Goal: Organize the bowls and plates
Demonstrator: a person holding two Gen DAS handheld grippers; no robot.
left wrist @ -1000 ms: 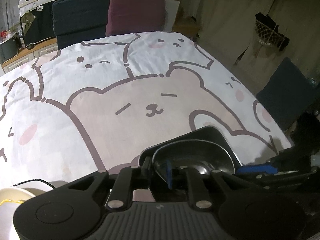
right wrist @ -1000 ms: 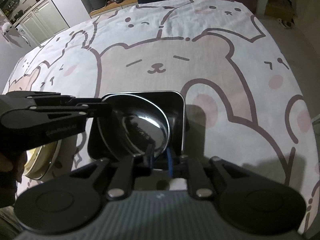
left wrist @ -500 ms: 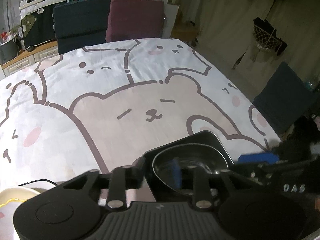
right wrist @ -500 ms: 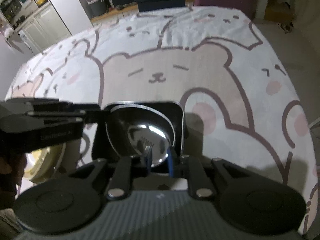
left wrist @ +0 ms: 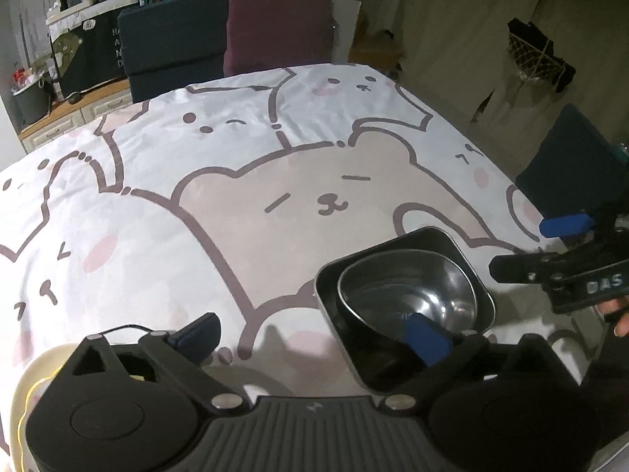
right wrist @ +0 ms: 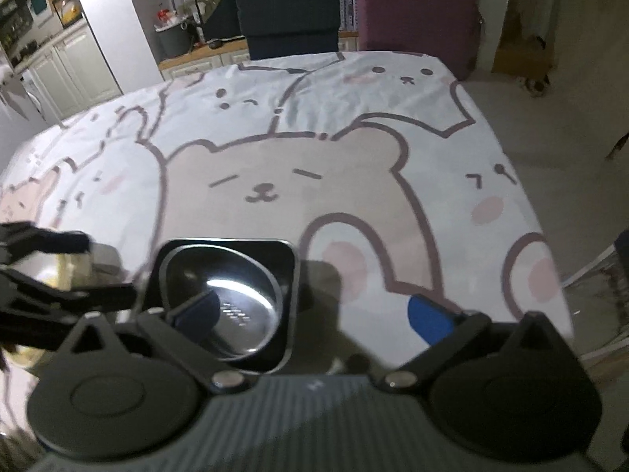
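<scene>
Now both grippers are opening over the near table edge. Left gripper (left wrist: 312,334): jaws spreading wide, right pad hanging over the metal bowl (left wrist: 407,295), no pad pressing on it. Right gripper (right wrist: 312,314): jaws likewise spreading, left pad hovering over the same bowl, right pad over bare cloth; released. Bowl is sitting nested inside the square black dish (left wrist: 468,253), just ahead of both grippers. Cream plate (left wrist: 27,385) is lying under the left gripper's left side. Beyond, the bear-print tablecloth (left wrist: 243,196) is stretching to two chairs (left wrist: 277,27).
</scene>
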